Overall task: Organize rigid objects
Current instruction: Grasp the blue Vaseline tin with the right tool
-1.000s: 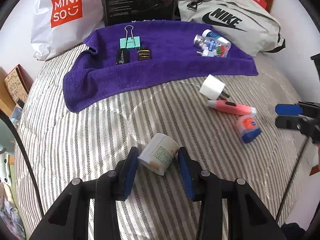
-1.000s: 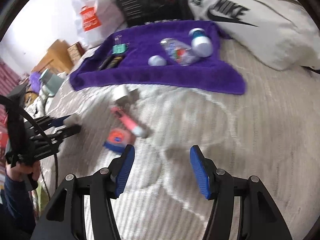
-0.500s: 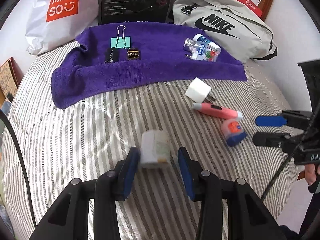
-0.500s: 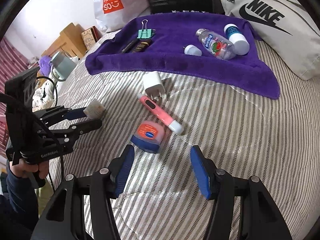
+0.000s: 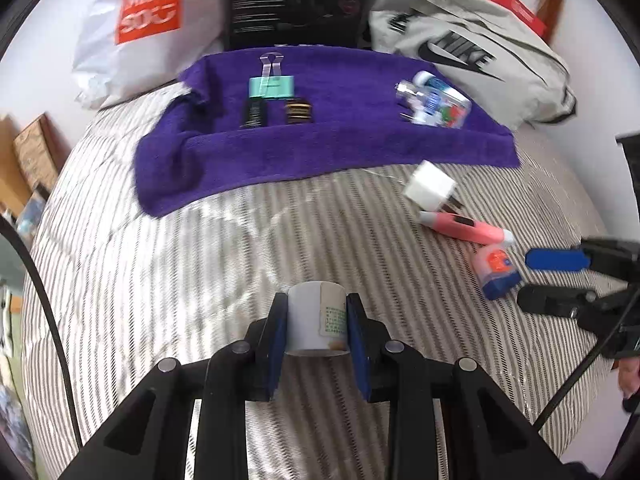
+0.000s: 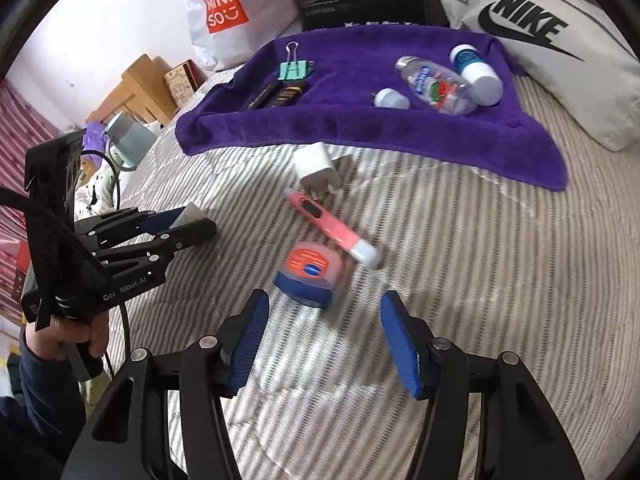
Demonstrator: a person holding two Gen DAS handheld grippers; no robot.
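Left hand-held gripper (image 5: pixel 316 326) clamped on small white jar (image 5: pixel 317 322), blue pads touching both sides, above striped bed (image 5: pixel 160 280). Right hand-held gripper (image 6: pixel 324 340) spread wide, holding nothing, just short of blue-lidded orange tub (image 6: pixel 310 274). Pink pen (image 6: pixel 332 232) touching tub's far side; white charger plug (image 6: pixel 316 170) at pen's far end. Purple towel (image 6: pixel 360 128) beyond carries binder clip (image 6: pixel 294 66), two dark tubes (image 6: pixel 280 94), clear bottle (image 6: pixel 434 84), white bottle (image 6: pixel 478 74).
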